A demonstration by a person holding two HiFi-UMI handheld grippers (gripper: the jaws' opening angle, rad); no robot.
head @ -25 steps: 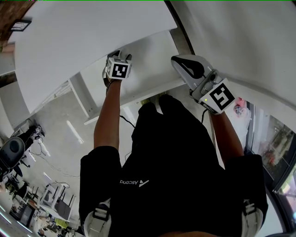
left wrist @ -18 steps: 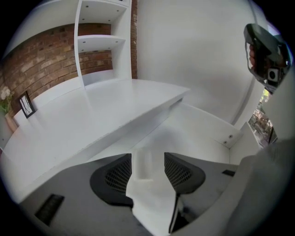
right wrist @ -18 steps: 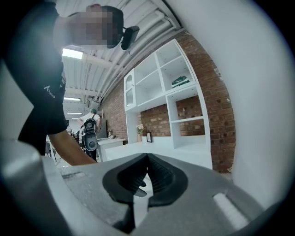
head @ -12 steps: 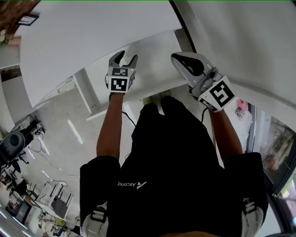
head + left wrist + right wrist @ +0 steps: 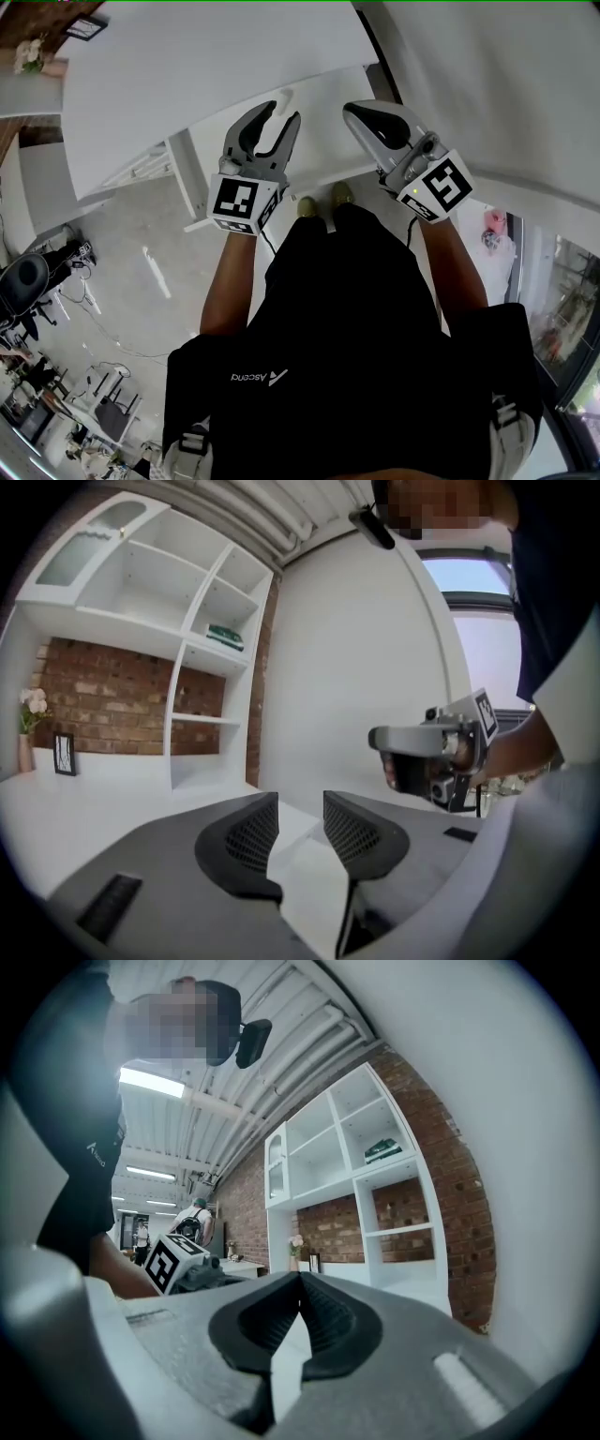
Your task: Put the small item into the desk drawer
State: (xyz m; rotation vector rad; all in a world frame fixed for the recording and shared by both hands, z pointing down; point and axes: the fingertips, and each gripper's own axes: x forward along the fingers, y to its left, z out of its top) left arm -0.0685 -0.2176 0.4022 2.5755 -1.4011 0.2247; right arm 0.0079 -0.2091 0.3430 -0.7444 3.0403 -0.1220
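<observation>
The small item cannot be made out in any view (nor can the desk drawer be told from the other white parts). The left gripper (image 5: 279,117) is held up in front of the white desk (image 5: 187,66) with its jaws apart; they have just been closing a little, with nothing between them. The right gripper (image 5: 361,117) is just beside it, not touching, jaws together and empty.

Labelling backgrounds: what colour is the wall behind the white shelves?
Red-brown brick wall, clearest in the left gripper view.
</observation>
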